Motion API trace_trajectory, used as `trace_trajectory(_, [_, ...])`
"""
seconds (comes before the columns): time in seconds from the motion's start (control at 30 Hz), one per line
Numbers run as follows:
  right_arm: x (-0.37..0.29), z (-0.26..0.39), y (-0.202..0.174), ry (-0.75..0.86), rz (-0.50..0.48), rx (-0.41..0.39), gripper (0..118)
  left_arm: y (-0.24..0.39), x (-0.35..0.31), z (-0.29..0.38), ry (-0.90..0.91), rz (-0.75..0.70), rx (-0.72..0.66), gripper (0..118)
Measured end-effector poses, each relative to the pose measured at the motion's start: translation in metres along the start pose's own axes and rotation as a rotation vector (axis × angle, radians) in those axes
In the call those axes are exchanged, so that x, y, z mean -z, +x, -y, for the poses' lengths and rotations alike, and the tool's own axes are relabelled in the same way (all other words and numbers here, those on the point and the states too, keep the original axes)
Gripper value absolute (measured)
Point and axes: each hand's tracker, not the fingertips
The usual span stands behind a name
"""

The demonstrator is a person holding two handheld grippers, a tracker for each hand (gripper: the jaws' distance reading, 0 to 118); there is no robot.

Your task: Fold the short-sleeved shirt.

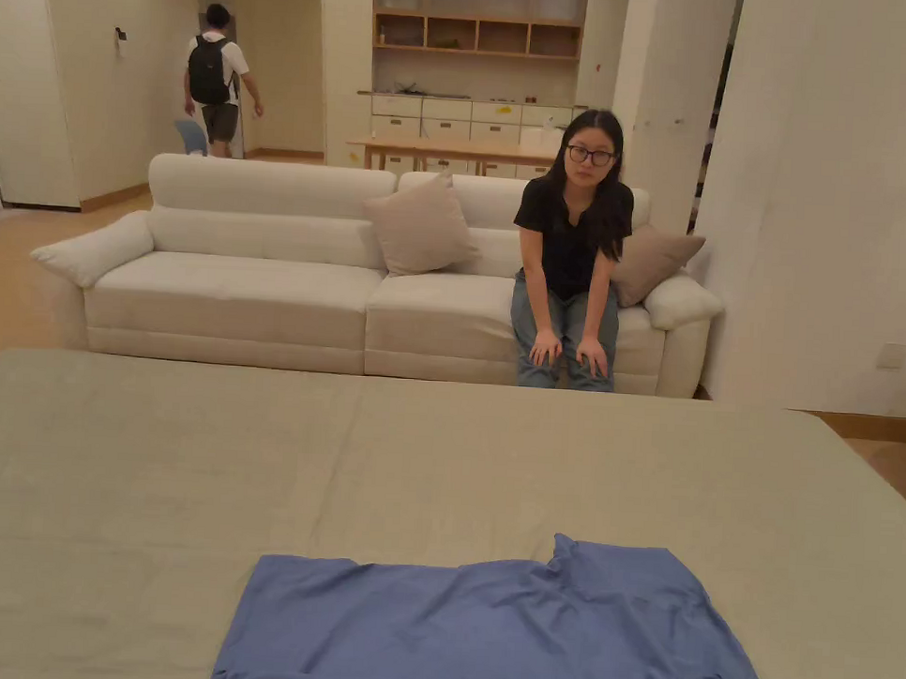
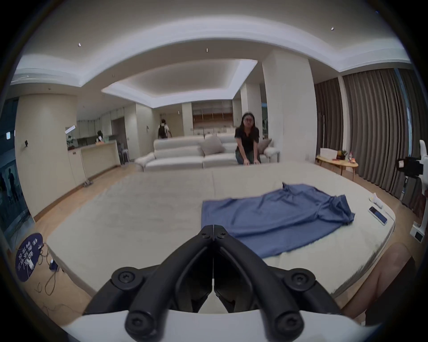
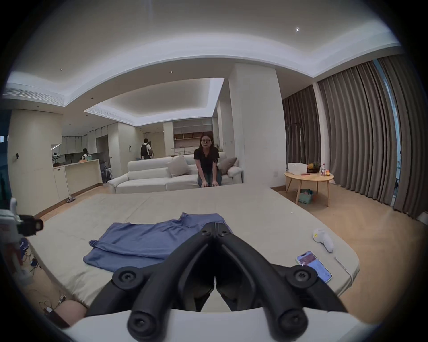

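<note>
A blue short-sleeved shirt lies spread on a wide beige padded surface, near its front edge. In the left gripper view the shirt sits ahead and to the right of my left gripper, whose black jaws are pressed together on nothing. My right gripper is held above the near edge with the shirt ahead and to its left; its jaws are also closed and empty. The left gripper shows at the far left of the right gripper view.
A phone and a white handheld device lie on the surface's right corner. A person sits on a white sofa beyond the surface; another person walks far behind. A round wooden table stands right, cables lie on the floor left.
</note>
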Motion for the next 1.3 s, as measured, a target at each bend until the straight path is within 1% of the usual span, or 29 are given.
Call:
trace_trajectory(0.03, [0.002, -0.003, 0.003, -0.009, 0.009, 0.006, 0, -0.003, 0.017, 0.005, -0.028, 0.005, -0.031, 0])
trace_trajectory(0.07, [-0.001, -0.002, 0.004, -0.007, 0.014, 0.012, 0, -0.005, 0.034, 0.008, -0.081, 0.012, -0.054, 2])
trace_trajectory(0.1, [0.000, -0.003, 0.007, -0.003, 0.013, 0.019, 0, -0.008, 0.053, 0.012, -0.156, 0.019, -0.081, 25])
trace_trajectory(0.17, [0.005, -0.008, 0.009, -0.005, 0.020, 0.020, 0, -0.016, 0.094, 0.026, -0.288, 0.010, -0.115, 94])
trace_trajectory(0.2, [0.003, -0.004, 0.010, -0.003, 0.021, 0.020, 0, -0.017, 0.112, 0.030, -0.356, -0.009, -0.119, 109])
trace_trajectory(0.23, [0.006, -0.005, 0.012, -0.010, 0.019, 0.023, 0, -0.019, 0.128, 0.037, -0.396, 0.002, -0.119, 109])
trace_trajectory(0.27, [0.009, -0.006, 0.012, -0.017, 0.020, 0.024, 0, -0.021, 0.136, 0.041, -0.353, -0.005, -0.107, 109])
trace_trajectory(0.33, [0.010, -0.003, 0.011, -0.025, 0.027, 0.024, 0, -0.023, 0.162, 0.046, -0.380, -0.021, -0.094, 109])
trace_trajectory(0.43, [0.017, -0.002, 0.010, -0.041, 0.026, 0.030, 0, -0.032, 0.196, 0.059, -0.451, -0.017, -0.160, 109])
trace_trajectory(0.57, [0.023, 0.002, 0.008, -0.058, 0.029, 0.027, 0, -0.028, 0.218, 0.078, -0.574, -0.044, -0.154, 107])
trace_trajectory(0.6, [0.023, 0.005, 0.008, -0.060, 0.034, 0.027, 0, -0.027, 0.220, 0.081, -0.575, -0.053, -0.156, 99])
trace_trajectory(0.63, [0.025, 0.005, 0.009, -0.067, 0.041, 0.030, 0, -0.026, 0.217, 0.083, -0.560, -0.069, -0.170, 74])
trace_trajectory(0.67, [0.028, 0.005, 0.010, -0.075, 0.046, 0.039, 0, -0.023, 0.211, 0.085, -0.549, -0.049, -0.193, 49])
trace_trajectory(0.73, [0.031, 0.007, 0.012, -0.085, 0.049, 0.054, 0, -0.014, 0.203, 0.082, -0.486, -0.011, -0.192, 17])
trace_trajectory(0.77, [0.033, 0.008, 0.013, -0.092, 0.049, 0.059, 0, -0.009, 0.201, 0.082, -0.480, 0.046, -0.158, 7])
trace_trajectory(0.83, [0.038, 0.010, 0.012, -0.107, 0.044, 0.060, 0, -0.001, 0.199, 0.080, -0.517, 0.027, -0.088, 4])
trace_trajectory(0.9, [0.043, 0.013, 0.013, -0.129, 0.036, 0.058, 0, -0.005, 0.194, 0.077, -0.490, 0.028, -0.142, 4])
trace_trajectory(0.97, [0.054, 0.016, 0.011, -0.160, 0.011, 0.039, 0, -0.010, 0.185, 0.067, -0.434, 0.012, -0.201, 4])
trace_trajectory(1.0, [0.059, 0.018, 0.010, -0.174, 0.005, 0.027, 0, -0.013, 0.181, 0.063, -0.411, 0.008, -0.198, 4])
trace_trajectory(1.07, [0.086, 0.024, 0.010, -0.281, -0.046, -0.003, 0, -0.019, 0.178, 0.053, -0.399, 0.034, -0.190, 4])
trace_trajectory(1.1, [0.102, 0.029, 0.012, -0.339, -0.070, -0.008, 7, -0.019, 0.176, 0.050, -0.393, 0.037, -0.182, 4])
trace_trajectory(1.13, [0.121, 0.037, 0.014, -0.402, -0.067, -0.012, 24, -0.019, 0.174, 0.046, -0.392, 0.050, -0.166, 4])
trace_trajectory(1.17, [0.142, 0.046, 0.015, -0.477, -0.038, -0.027, 44, -0.018, 0.173, 0.042, -0.392, 0.052, -0.148, 4])
trace_trajectory(1.2, [0.159, 0.055, 0.017, -0.537, -0.031, -0.032, 83, -0.014, 0.174, 0.038, -0.390, 0.051, -0.137, 4])
trace_trajectory(1.23, [0.178, 0.067, 0.022, -0.558, -0.036, -0.036, 110, -0.013, 0.174, 0.036, -0.392, 0.053, -0.131, 4])
trace_trajectory(1.27, [0.196, 0.080, 0.029, -0.604, -0.027, -0.018, 118, -0.012, 0.174, 0.035, -0.391, 0.052, -0.130, 4])
trace_trajectory(1.3, [0.210, 0.090, 0.034, -0.638, -0.015, -0.016, 113, -0.012, 0.174, 0.034, -0.391, 0.053, -0.134, 4])
